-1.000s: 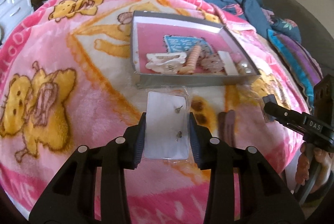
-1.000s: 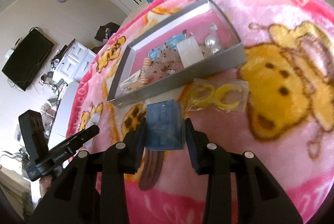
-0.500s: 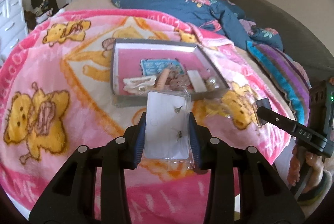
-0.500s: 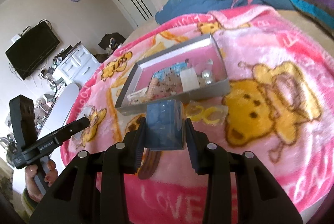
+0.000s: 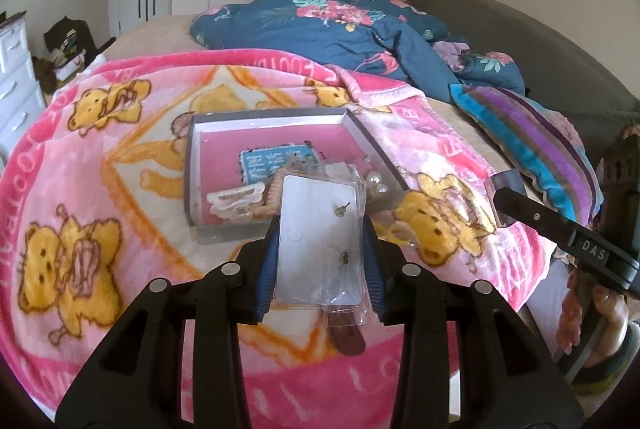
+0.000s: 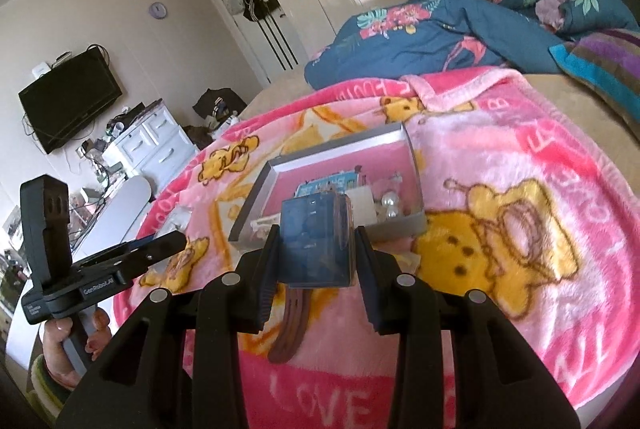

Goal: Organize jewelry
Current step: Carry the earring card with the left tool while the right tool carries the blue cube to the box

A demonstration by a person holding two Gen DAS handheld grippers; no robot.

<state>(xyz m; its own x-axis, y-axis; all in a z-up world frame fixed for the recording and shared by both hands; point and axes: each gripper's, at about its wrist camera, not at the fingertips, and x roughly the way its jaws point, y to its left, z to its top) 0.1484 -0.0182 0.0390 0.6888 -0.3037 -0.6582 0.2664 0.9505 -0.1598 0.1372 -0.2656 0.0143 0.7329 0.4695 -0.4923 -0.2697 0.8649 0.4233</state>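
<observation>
Grey shallow box (image 5: 280,119), open-topped, pink-lined, lying on the pink bear-print blanket (image 5: 100,189); landmark for all entries. Inside the box: a blue printed card (image 5: 272,161) flat at centre, its characters not legible; a cream claw hair clip (image 5: 236,199) in the near-left part; a pair of pearl beads (image 5: 378,185) against the right wall; a white card (image 6: 364,207) beside the pearls; further small pieces, hidden behind the held items. Earring card (image 5: 316,241), white, in a clear sleeve, carrying two small stud earrings, held above the blanket just in front of the box's near wall; long axis running toward the box; the left gripper (image 5: 320,261) is closed on its two long edges. Blue translucent packet (image 6: 316,241), likewise in front of the near wall, broad face to the camera; the right gripper (image 6: 316,257) is closed on its sides. Brown hair clip (image 6: 290,325) on the blanket in front of the box, long axis pointing toward it. Legible writing: "LOVE" on the blanket border; "DAS" on the right gripper's side; "GenRobot.AI" on the left gripper's.
</observation>
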